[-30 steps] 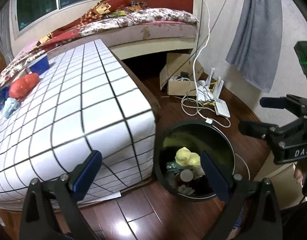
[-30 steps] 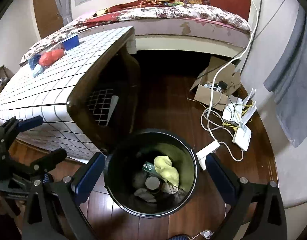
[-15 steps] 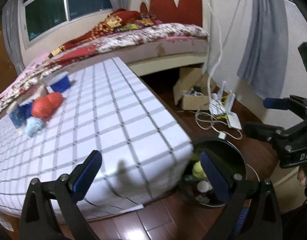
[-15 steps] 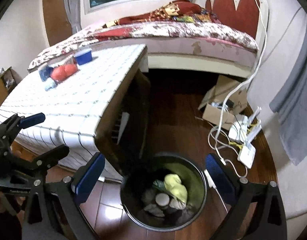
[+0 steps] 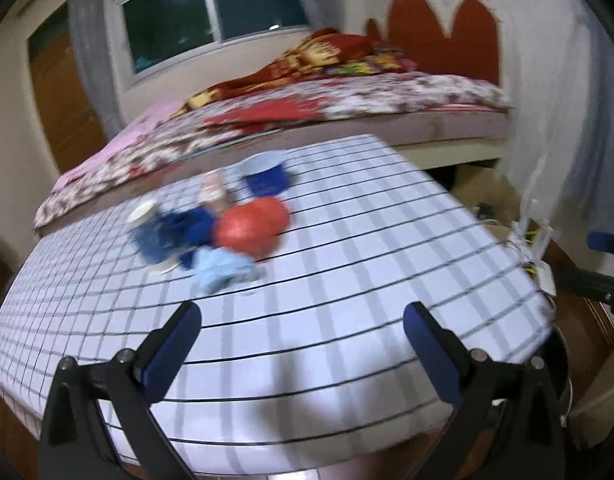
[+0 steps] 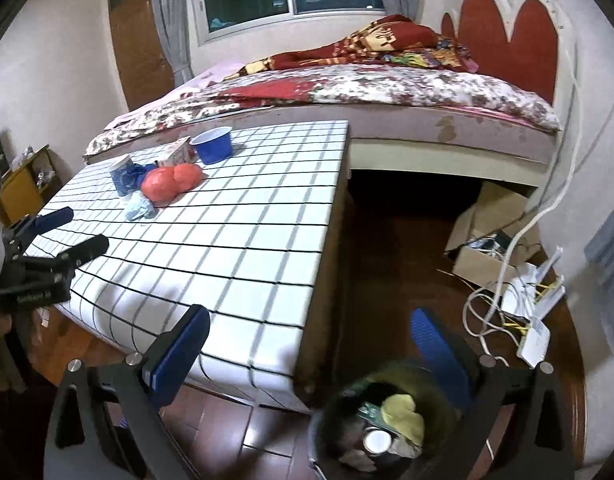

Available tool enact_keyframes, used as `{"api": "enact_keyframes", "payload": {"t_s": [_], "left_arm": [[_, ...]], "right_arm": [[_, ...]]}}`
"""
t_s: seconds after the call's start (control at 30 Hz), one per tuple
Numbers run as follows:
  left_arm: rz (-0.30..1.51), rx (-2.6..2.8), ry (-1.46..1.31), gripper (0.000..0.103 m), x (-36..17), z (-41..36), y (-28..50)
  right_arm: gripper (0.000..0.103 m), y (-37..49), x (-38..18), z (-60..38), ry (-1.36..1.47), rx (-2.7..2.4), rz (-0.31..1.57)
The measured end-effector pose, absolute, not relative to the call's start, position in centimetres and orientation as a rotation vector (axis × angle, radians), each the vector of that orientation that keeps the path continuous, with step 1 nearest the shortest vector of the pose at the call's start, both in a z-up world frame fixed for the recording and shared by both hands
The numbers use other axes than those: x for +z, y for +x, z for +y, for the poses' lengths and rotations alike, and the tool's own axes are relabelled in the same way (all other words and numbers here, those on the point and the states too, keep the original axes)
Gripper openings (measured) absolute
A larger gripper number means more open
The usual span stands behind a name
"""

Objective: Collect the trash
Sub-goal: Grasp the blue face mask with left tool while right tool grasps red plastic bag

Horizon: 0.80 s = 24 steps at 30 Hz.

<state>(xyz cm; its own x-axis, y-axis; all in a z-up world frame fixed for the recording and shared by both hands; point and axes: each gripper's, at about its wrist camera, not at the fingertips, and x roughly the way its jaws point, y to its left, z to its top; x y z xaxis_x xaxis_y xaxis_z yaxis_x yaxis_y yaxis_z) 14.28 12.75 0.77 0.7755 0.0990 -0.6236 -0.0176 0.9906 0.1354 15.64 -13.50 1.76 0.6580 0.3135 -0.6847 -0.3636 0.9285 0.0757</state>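
Observation:
A heap of trash lies on the white checked table (image 5: 347, 264): an orange crumpled bag (image 5: 251, 224), dark blue wrappers (image 5: 175, 232), a pale blue scrap (image 5: 223, 268) and a blue cup (image 5: 267, 178). The left wrist view is blurred. My left gripper (image 5: 303, 340) is open and empty above the table's near edge. My right gripper (image 6: 307, 344) is open and empty above the black bin (image 6: 331, 436), which holds a yellow wad (image 6: 403, 416) and other trash. The heap also shows in the right wrist view, with the orange bag (image 6: 167, 182) and blue cup (image 6: 213, 146).
A bed (image 6: 387, 92) with a flowered cover stands behind the table. On the wooden floor at the right are a cardboard box (image 6: 487, 240), white cables (image 6: 491, 304) and a router (image 6: 535, 332). A grey cloth (image 6: 611, 240) hangs on the right wall.
Both grippers have risen and tilted up from the bin toward the table. The trash heap now sits mid-frame in the left view; the bin has dropped to the bottom of the right view.

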Motion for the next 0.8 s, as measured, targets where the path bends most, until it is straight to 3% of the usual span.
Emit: {"api": "enact_keyframes", "payload": {"t_s": [0.43, 0.8], "left_arm": [[0.704, 0.160, -0.064, 0.100, -1.5, 20.9, 20.0], [0.825, 0.095, -0.120, 0.080, -4.7, 22.2, 25.7]], "right_arm": [[0.102, 22.7, 2.0, -3.5, -0.187, 0.392, 0.739], [0.102, 28.9, -0.1, 1.3, -0.222, 0.413, 0.790]]}}
